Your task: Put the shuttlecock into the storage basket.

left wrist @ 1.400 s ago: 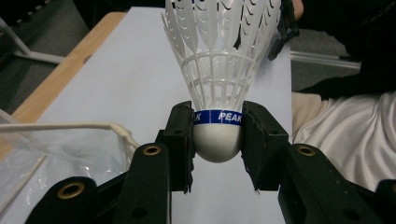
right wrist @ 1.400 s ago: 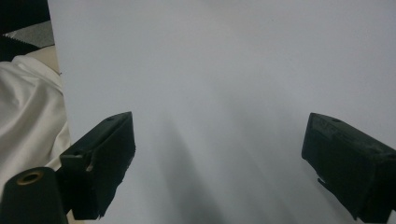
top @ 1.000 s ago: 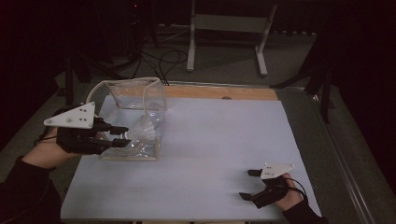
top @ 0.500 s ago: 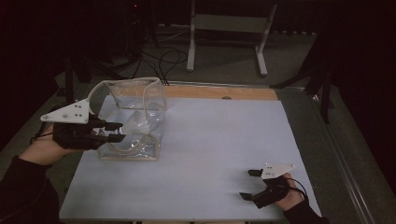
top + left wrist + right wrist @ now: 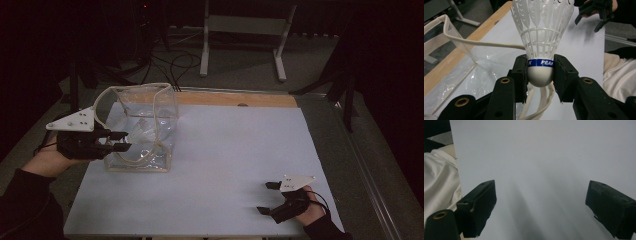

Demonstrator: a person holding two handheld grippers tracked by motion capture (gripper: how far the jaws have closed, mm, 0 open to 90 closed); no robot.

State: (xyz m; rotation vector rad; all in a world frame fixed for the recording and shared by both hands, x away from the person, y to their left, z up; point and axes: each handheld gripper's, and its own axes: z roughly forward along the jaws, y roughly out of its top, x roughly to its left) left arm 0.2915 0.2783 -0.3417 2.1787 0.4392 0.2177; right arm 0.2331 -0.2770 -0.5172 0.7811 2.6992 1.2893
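Shifted since the earlier frame: left hand-held gripper (image 5: 122, 141) drawn back toward nine o'clock, out of the clear bag (image 5: 142, 127). Shuttlecock (image 5: 541, 47): white feathers, blue band, cork base clenched between the left jaws, skirt pointing away, held beside the bag's near wall. Judged: extraction from the bag is nearly done; placing on the worktop (image 5: 225, 160) remains. Right hand-held gripper (image 5: 268, 198): jaws spread wide, nothing held, resting at five o'clock on the worktop, well apart from the bag.
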